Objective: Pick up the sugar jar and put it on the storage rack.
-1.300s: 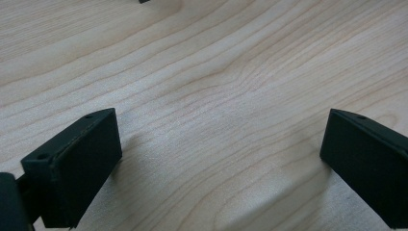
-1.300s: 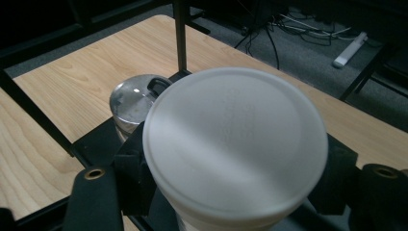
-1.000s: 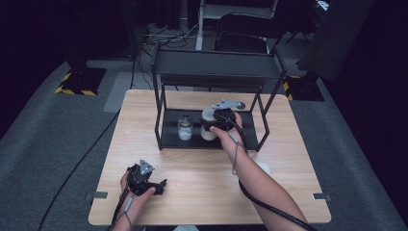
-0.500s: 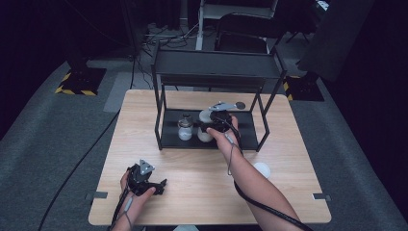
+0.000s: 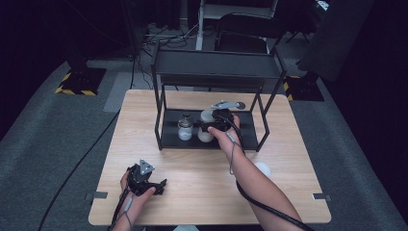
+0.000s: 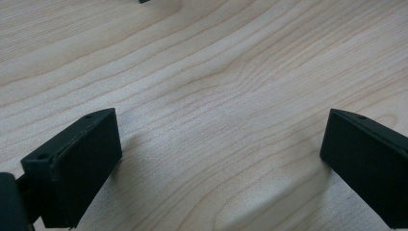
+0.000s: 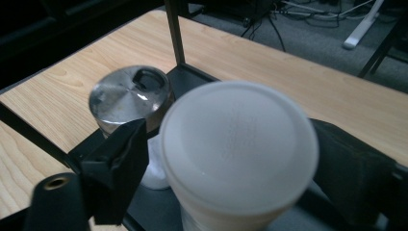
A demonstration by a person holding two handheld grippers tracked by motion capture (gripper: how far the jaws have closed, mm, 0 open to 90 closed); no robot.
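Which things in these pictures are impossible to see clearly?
- White container: base cut by the right gripper view's bottom edge; blurred, too near.
- Metal-lidded jar: lower body hidden behind a jaw there.
- Round white object on the table: too small in the high view to identify.

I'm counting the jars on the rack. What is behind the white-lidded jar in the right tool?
Behind the white-lidded jar stands a shaker with a shiny metal cap, on the rack's black bottom shelf. The jar hides the shaker's lower part.
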